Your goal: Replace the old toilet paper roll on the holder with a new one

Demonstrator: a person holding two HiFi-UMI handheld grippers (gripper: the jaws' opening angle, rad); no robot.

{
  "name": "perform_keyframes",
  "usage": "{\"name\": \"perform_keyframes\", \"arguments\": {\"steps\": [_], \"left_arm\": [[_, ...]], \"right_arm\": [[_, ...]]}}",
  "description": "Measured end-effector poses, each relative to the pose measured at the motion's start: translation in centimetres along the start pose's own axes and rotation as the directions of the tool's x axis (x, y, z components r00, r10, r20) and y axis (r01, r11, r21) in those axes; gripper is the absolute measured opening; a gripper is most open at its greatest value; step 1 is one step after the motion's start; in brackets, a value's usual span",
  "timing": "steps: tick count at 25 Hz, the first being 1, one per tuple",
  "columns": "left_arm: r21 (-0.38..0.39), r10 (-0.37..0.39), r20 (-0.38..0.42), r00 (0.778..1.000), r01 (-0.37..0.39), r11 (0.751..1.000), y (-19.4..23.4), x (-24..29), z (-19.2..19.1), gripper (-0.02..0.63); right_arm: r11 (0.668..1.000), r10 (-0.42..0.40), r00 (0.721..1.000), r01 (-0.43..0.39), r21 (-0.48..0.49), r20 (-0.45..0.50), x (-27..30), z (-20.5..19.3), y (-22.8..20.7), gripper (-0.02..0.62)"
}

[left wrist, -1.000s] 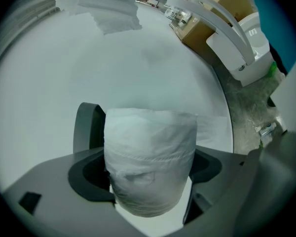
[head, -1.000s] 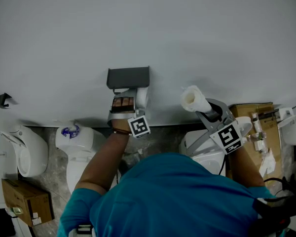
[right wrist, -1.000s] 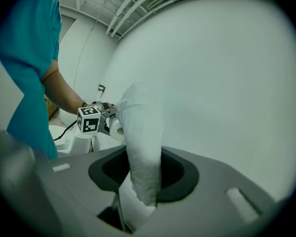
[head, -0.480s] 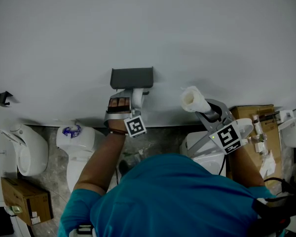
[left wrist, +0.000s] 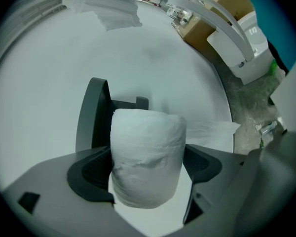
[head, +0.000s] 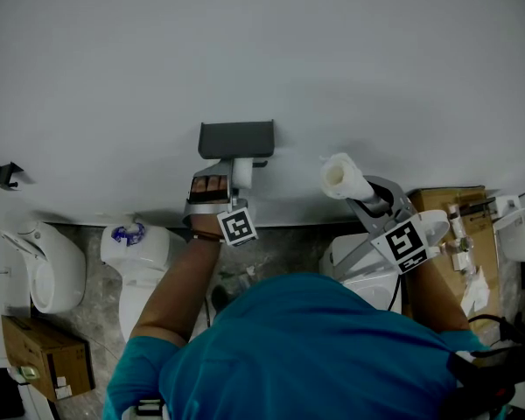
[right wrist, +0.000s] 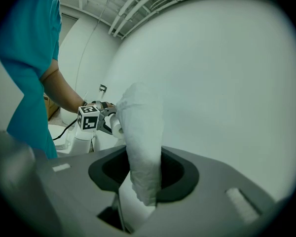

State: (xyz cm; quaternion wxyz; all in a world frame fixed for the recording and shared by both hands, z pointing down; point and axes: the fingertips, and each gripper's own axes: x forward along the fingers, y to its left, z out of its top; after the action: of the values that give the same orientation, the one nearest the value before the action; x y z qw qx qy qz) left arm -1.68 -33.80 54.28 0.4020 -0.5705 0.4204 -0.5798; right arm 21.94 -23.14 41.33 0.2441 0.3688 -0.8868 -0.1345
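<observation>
A dark grey holder [head: 236, 138] is fixed to the white wall. Just beneath it my left gripper [head: 234, 177] is shut on a full white toilet paper roll [head: 242, 171]. In the left gripper view that roll [left wrist: 147, 147] stands between the jaws, with the holder's arm [left wrist: 94, 113] right behind it. To the right, my right gripper [head: 359, 192] is shut on a thin, squashed roll [head: 341, 175], held up away from the wall. In the right gripper view this limp roll [right wrist: 140, 132] hangs between the jaws, and the left gripper's marker cube [right wrist: 88, 117] shows beyond it.
A white toilet [head: 133, 250] stands below the left arm and another white fixture [head: 44, 269] sits further left. Cardboard boxes lie at the lower left [head: 44, 357] and at the right [head: 459, 206]. A small black hook [head: 6, 176] is on the wall.
My left gripper has shifted the full roll a little to the left under the holder and rolled slightly. The right gripper and its squashed roll have stayed in place.
</observation>
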Motion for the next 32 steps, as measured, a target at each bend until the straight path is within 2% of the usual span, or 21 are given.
{"name": "perform_keyframes", "arguments": {"steps": [1,4,7,12,15,18,22,25,29,30,32], "left_arm": [[0.0,0.007,-0.001,1.0,-0.007,1.0,0.1,0.1,-0.4,0.451],[-0.046,-0.032,0.016,0.999,0.032,0.998,-0.2,0.1,-1.2,0.451],[-0.138,-0.08,0.038,0.996,0.084,0.987,-0.4,-0.5,-1.5,0.453],[-0.306,-0.099,0.082,0.992,0.12,0.945,1.0,-3.1,-2.3,0.453],[-0.422,-0.107,0.149,0.983,0.161,0.892,1.8,-4.9,-3.1,0.453],[-0.557,-0.096,0.247,0.964,0.222,0.801,3.1,-6.9,-4.7,0.453],[-0.676,-0.086,0.386,0.919,0.345,0.652,4.5,-9.5,-7.5,0.451],[-0.729,-0.08,0.487,0.87,0.456,0.51,5.2,-10.9,-9.7,0.451],[-0.761,-0.052,0.591,0.805,0.577,0.295,6.2,-11.8,-13.2,0.445],[-0.762,-0.042,0.61,0.792,0.6,0.243,6.4,-11.8,-14.1,0.434],[-0.761,-0.004,0.637,0.771,0.63,0.152,7.0,-12.0,-15.9,0.355]], "right_arm": [[1.0,0.001,1.0,-0.001,0.0,-0.001,0.3,0.1,0.2,0.14],[1.0,0.009,1.0,-0.009,-0.004,-0.004,1.5,0.7,1.0,0.14],[1.0,0.021,1.0,-0.021,-0.008,0.002,2.3,1.3,1.3,0.14],[0.999,0.027,0.999,-0.027,-0.028,0.032,2.8,2.9,1.2,0.14],[0.998,0.028,0.998,-0.026,-0.05,0.051,3.7,4.4,1.0,0.14],[0.997,0.031,0.998,-0.027,-0.079,0.053,5.0,6.7,0.8,0.14],[0.992,0.044,0.999,-0.04,-0.122,0.025,7.3,9.7,0.9,0.14],[0.985,0.066,0.998,-0.068,-0.16,-0.012,9.5,11.8,1.3,0.141],[0.966,0.089,0.991,-0.111,-0.233,-0.102,13.2,13.8,2.3,0.141],[0.962,0.092,0.988,-0.121,-0.246,-0.125,14.3,14.2,2.5,0.141],[0.952,0.101,0.98,-0.145,-0.27,-0.169,16.3,14.7,3.0,0.141]]}}
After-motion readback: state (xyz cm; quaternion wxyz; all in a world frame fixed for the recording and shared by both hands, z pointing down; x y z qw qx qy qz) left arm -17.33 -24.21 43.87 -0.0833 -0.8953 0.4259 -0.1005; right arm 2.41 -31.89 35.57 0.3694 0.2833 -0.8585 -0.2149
